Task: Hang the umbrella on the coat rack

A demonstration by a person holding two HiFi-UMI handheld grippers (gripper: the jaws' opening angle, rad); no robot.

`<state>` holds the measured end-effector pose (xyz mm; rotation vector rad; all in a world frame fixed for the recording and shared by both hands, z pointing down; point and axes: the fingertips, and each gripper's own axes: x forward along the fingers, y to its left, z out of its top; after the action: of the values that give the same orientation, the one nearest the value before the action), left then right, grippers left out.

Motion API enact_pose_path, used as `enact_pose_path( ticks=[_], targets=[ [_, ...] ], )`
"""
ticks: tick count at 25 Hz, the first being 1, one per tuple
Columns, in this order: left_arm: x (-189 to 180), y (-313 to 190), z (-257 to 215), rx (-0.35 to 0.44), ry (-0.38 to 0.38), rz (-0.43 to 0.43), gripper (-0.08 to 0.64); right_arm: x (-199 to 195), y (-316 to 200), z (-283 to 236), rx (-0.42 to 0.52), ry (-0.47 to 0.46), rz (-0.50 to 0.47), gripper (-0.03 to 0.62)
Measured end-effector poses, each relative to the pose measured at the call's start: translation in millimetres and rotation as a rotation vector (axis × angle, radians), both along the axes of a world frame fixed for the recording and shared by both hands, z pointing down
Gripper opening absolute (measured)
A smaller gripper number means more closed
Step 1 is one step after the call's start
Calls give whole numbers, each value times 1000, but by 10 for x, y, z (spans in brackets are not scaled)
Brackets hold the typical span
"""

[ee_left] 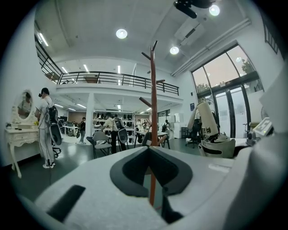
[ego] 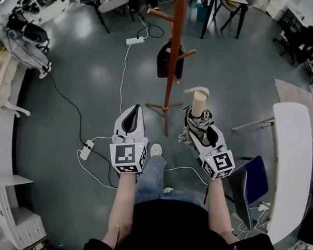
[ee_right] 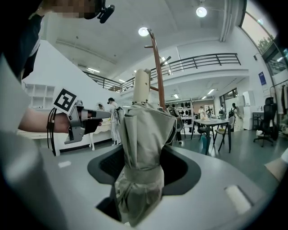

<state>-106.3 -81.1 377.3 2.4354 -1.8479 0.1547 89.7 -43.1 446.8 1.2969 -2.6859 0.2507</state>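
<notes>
The jaws of the right gripper (ee_right: 146, 150) are clamped on a folded grey cloth umbrella (ee_right: 144, 121), which stands up with its cream handle (ee_right: 142, 85) on top. The jaws of the left gripper (ee_left: 150, 150) are pressed together, holding nothing. Just ahead, a tall brown wooden coat rack (ego: 175, 55) stands on the grey floor (ego: 96, 78).

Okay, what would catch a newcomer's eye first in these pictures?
The folded umbrella stands out first, clamped upright in the right gripper with its pale handle on top. Just ahead of it stands the tall brown coat rack. The left gripper, beside the right one, holds nothing.
</notes>
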Motion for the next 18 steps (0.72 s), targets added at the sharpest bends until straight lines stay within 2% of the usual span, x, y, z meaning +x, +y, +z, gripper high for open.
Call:
enact_pose_path(
  ticks=[10, 18],
  targets=[
    [-61, -1090, 81, -10, -20, 97, 6, -228, -784, 344, -62, 30, -5, 252],
    [-15, -1561, 131, -20, -30, 150, 6, -252, -1061, 519, -98, 71, -22, 252]
  ],
)
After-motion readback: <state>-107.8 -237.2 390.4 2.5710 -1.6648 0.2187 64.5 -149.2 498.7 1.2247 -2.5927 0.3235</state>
